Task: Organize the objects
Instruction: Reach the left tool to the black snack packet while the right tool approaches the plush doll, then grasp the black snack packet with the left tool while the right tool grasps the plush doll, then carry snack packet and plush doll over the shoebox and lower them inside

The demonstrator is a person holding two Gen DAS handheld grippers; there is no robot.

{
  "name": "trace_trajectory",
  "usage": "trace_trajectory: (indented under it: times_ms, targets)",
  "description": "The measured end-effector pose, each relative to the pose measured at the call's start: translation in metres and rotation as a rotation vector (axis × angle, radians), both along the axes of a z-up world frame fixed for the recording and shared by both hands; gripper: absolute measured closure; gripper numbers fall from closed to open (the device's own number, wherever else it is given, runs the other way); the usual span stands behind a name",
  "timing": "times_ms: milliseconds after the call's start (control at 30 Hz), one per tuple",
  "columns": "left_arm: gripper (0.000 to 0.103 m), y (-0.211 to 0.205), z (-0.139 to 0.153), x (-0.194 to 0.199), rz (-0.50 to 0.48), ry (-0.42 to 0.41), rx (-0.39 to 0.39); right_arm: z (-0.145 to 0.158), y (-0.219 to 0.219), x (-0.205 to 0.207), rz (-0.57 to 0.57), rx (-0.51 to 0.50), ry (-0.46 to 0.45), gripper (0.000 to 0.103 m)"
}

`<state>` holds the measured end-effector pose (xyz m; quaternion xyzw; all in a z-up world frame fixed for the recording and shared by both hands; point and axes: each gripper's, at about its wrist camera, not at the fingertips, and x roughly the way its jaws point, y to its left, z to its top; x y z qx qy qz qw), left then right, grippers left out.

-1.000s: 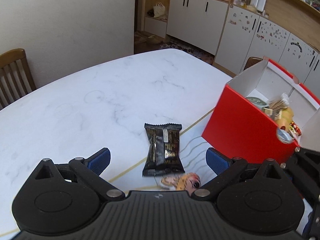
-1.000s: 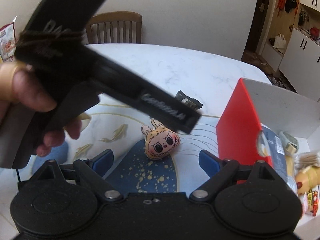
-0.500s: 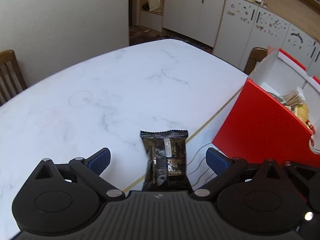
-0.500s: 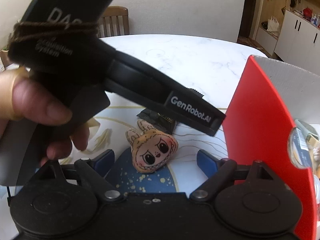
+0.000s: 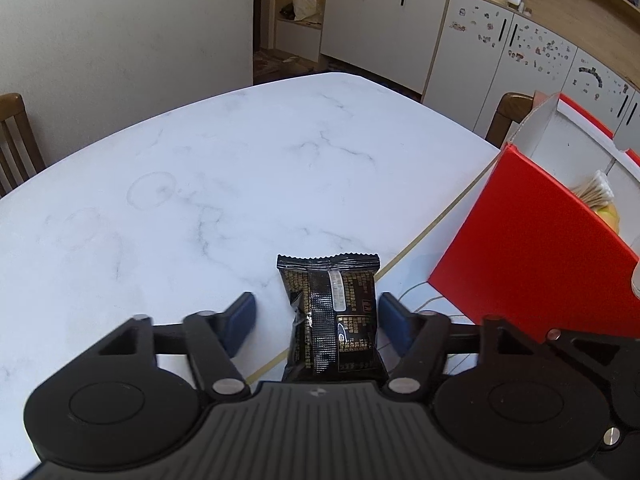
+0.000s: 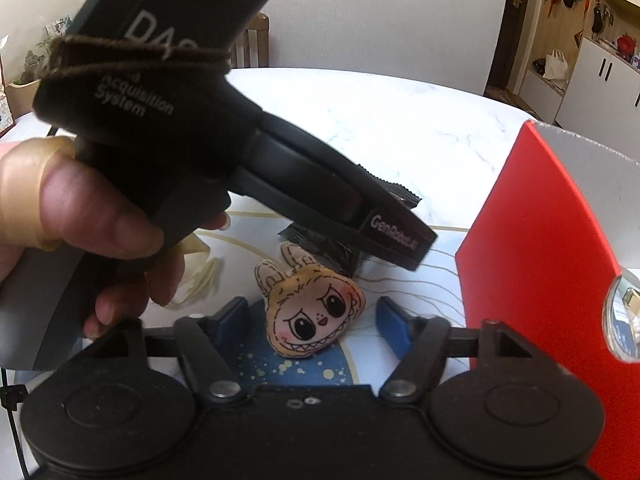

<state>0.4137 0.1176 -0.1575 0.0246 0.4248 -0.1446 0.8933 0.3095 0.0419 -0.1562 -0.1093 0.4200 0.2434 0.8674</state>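
Observation:
A black snack packet [image 5: 335, 316] lies on the white marble table [image 5: 224, 184], between the fingers of my left gripper [image 5: 316, 318]. The jaws are open around it, the right pad close to its side. A small plush toy head with rabbit ears [image 6: 314, 314] lies on a patterned mat between the open fingers of my right gripper [image 6: 314, 318]. The left gripper's body [image 6: 224, 152], held in a hand, crosses the right wrist view above the toy and hides most of the packet [image 6: 320, 244]. A red box [image 5: 536, 240] stands at the right.
The red box [image 6: 532, 248] holds cotton swabs [image 5: 596, 192] and other small items. A pale crumpled wrapper [image 6: 196, 276] lies left of the toy. Wooden chairs [image 5: 16, 140] stand at the table's edges. White cabinets line the far wall.
Both grippers have moved forward and down. The packet now sits between the left fingers, which have narrowed. The toy now sits between the right fingers.

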Motion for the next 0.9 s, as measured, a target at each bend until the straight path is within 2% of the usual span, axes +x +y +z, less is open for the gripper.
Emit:
trace_trajectory:
  times_ms: [100, 300, 667, 767, 867, 900]
  targets:
    - [0.054, 0.001, 0.001, 0.000, -0.005, -0.002, -0.013, 0.002, -0.001, -0.004, -0.005, 0.002, 0.000, 0.051]
    - [0.065, 0.004, 0.008, -0.004, 0.003, -0.001, -0.014, 0.009, -0.006, -0.008, -0.025, 0.000, 0.009, 0.056]
    - [0.069, 0.034, 0.039, -0.033, 0.071, -0.007, -0.080, 0.041, -0.004, -0.050, -0.002, 0.038, 0.020, 0.056]
    - [0.069, 0.040, 0.052, -0.048, 0.086, -0.008, -0.086, 0.057, -0.006, -0.043, 0.012, 0.061, 0.018, 0.056]
    - [0.069, 0.045, 0.065, -0.065, 0.088, -0.007, -0.093, 0.071, -0.015, -0.053, 0.021, 0.082, 0.014, 0.056]
    - [0.069, 0.046, 0.069, -0.071, 0.087, -0.009, -0.090, 0.075, -0.020, -0.042, 0.023, 0.089, 0.014, 0.056]
